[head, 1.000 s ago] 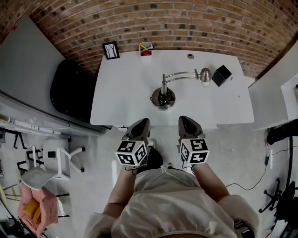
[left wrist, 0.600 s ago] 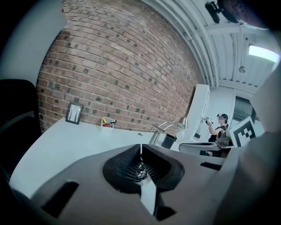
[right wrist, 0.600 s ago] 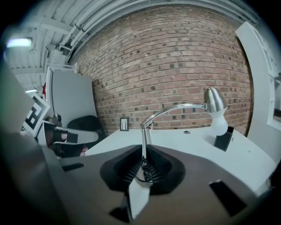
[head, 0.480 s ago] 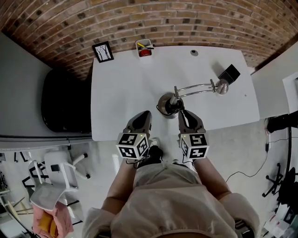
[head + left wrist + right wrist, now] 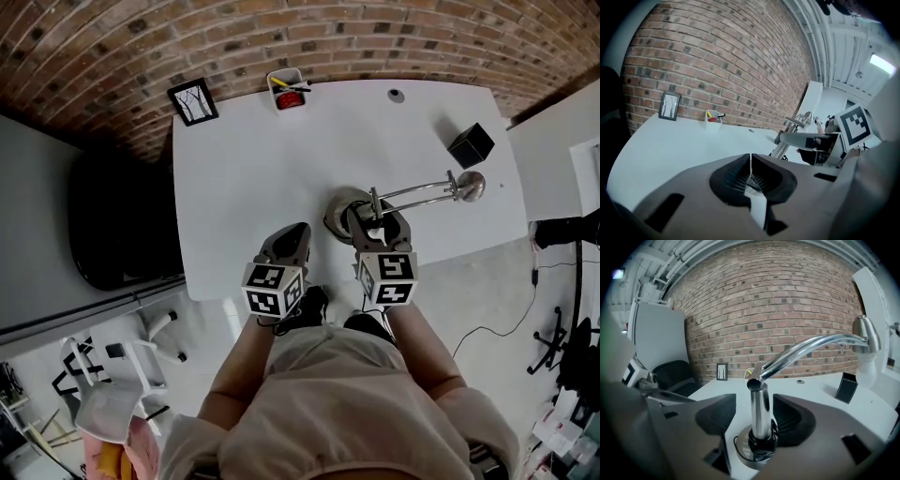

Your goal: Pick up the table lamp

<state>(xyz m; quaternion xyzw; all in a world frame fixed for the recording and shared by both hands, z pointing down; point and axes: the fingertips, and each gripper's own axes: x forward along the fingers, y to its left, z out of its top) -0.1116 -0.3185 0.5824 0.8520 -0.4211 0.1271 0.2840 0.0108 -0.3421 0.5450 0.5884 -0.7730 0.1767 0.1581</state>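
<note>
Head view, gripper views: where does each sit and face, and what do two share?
Head view: on the head, facing down at the table; forearms, torso show.
Left gripper view: on the shut left hand-held gripper, facing the brick wall.
Right gripper view: on the right hand-held gripper, jaws opening around the table lamp.
All show that lamp.

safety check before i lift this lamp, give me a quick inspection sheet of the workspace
surface: white table, mostly bare
job's things: table lamp upright near the front edge
clutter: picture frame, pen cup, black box toward the back, apart from the lamp
grippers: left gripper shut, empty; right gripper opening, lamp post between its jaws, not clamped
cables: thin cord at the lamp base
surroundings: brick wall, black chair at left
</note>
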